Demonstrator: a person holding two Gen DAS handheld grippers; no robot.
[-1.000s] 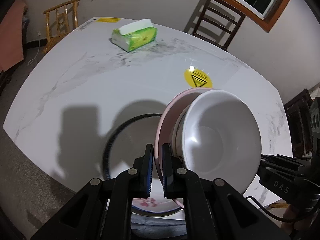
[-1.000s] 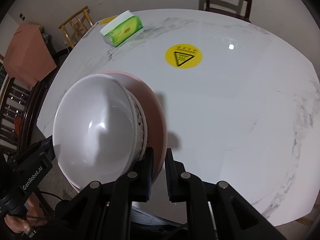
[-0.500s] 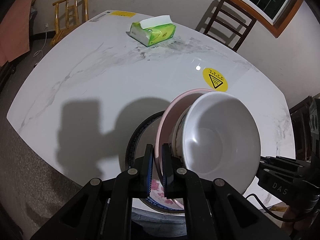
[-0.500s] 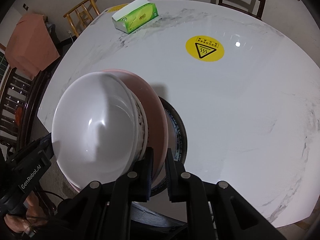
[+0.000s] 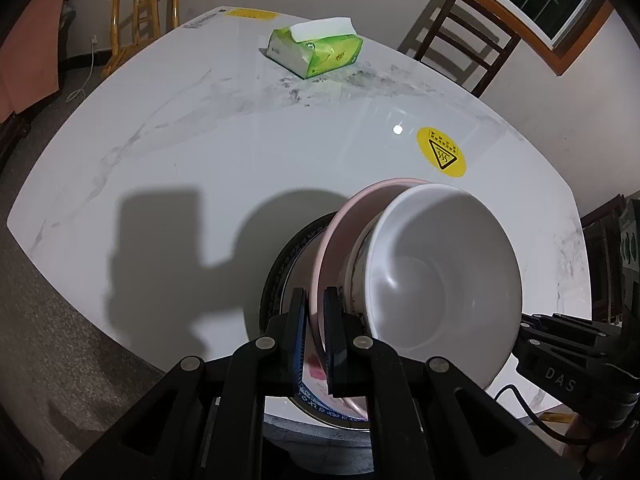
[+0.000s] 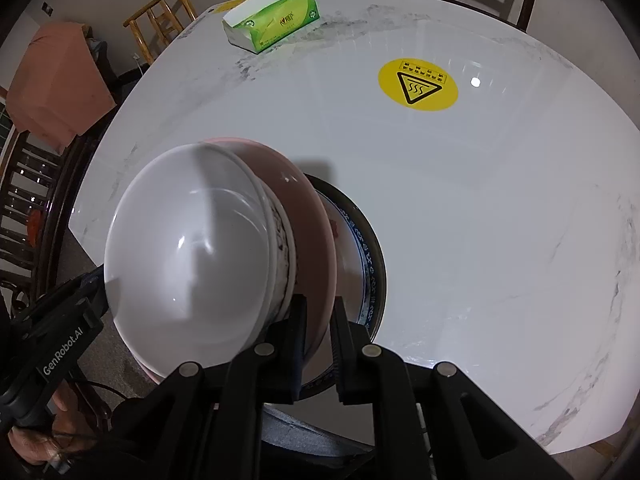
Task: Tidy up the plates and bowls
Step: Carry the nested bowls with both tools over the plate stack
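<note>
Hovering lower now, pink plate point(image 5: 340, 232) (seemingly nearer) over patterned plate point(image 6: 370, 256)

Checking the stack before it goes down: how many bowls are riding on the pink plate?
2: a plain white bowl facing out, nested in a patterned bowl that sits against the pink plate. Only the patterned one's side shows; more could hide inside.

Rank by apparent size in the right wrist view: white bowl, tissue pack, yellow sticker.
1. white bowl, by far, though it sits nearest the camera.
2. tissue pack and yellow sticker look about alike; unranked.
</note>
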